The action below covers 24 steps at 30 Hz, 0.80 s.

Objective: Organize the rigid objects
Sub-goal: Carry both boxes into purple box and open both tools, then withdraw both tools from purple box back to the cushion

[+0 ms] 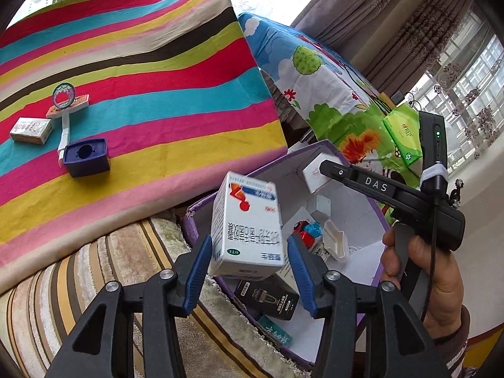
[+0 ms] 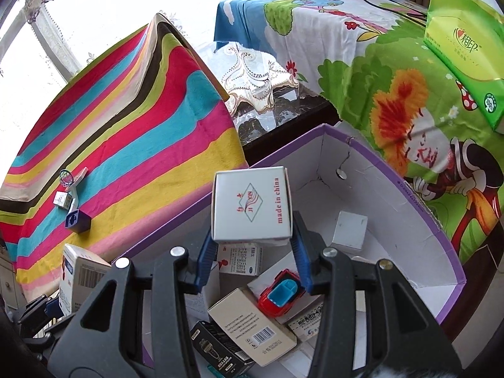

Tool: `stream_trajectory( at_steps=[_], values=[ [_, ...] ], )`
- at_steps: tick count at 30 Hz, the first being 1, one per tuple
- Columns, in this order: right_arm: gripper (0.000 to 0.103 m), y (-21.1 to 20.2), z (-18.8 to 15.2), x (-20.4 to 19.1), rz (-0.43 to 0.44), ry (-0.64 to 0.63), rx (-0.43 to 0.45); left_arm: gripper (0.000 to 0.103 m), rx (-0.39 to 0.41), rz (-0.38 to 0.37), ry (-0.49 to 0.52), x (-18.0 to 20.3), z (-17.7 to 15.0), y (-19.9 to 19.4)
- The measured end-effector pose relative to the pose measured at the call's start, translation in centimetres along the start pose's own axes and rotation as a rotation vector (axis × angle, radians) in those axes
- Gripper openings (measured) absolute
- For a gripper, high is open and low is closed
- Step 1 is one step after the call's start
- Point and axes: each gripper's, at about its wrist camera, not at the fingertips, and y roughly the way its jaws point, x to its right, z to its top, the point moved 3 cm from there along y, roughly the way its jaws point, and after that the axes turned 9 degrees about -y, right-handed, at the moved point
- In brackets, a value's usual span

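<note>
Since both claws hang over the open purple bin (image 2: 423,208), this reads as the drop-in step, with the bin as the collection point for loose boxes.

- Left claw (image 1: 249,242): the pads sit apart, with a thin gap either side of the blue-and-white medicine box (image 1: 245,220). The box is tilted and blurred between them above the bin's near edge. It looks loose, not clamped.
- Right claw (image 2: 252,230): the pad tips flank the lower edge of the white "made in china" carton (image 2: 252,208), held over the bin interior. I can't tell whether the pads press or have just cleared it. The carton is upright and square to the claw, so it should land flat.

Counts:
- In the claws: 2 boxes, one each.
- In the bin: 1 red toy car (image 2: 278,294), 1 black box (image 2: 217,352), 1 barcode carton (image 2: 252,330), 1 small white cube (image 2: 349,230) and 1 red-and-white medicine box (image 2: 239,260). At least one more carton is part-hidden under the car.
- On the striped counter (image 1: 157,63): 1 small medicine box (image 1: 31,129), 1 flat orange-white box (image 1: 67,105) with a round disc on it, and 1 dark blue holder (image 1: 85,157). These look like what's left to collect.
- On the cartoon-print cloth: 1 green tissue pack (image 2: 466,60). It's soft, so probably not part of the job.
</note>
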Motion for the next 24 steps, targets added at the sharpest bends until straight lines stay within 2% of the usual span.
stream_trajectory(
  at_steps=[3, 13, 24],
  values=[
    [0.058, -0.1, 0.0, 0.1, 0.001, 0.005, 0.004, 0.057, 0.0, -0.003, -0.016, -0.4, 0.0, -0.1],
    [0.058, -0.7, -0.1, 0.0, 0.011, 0.006, 0.006, 0.057, -0.004, -0.005, -0.036, -0.9, 0.0, -0.2],
    [0.059, -0.7, -0.3, -2.2, 0.046, -0.034, -0.009, 0.057, 0.022, 0.006, -0.083, -2.3, 0.4, -0.9]
  ],
)
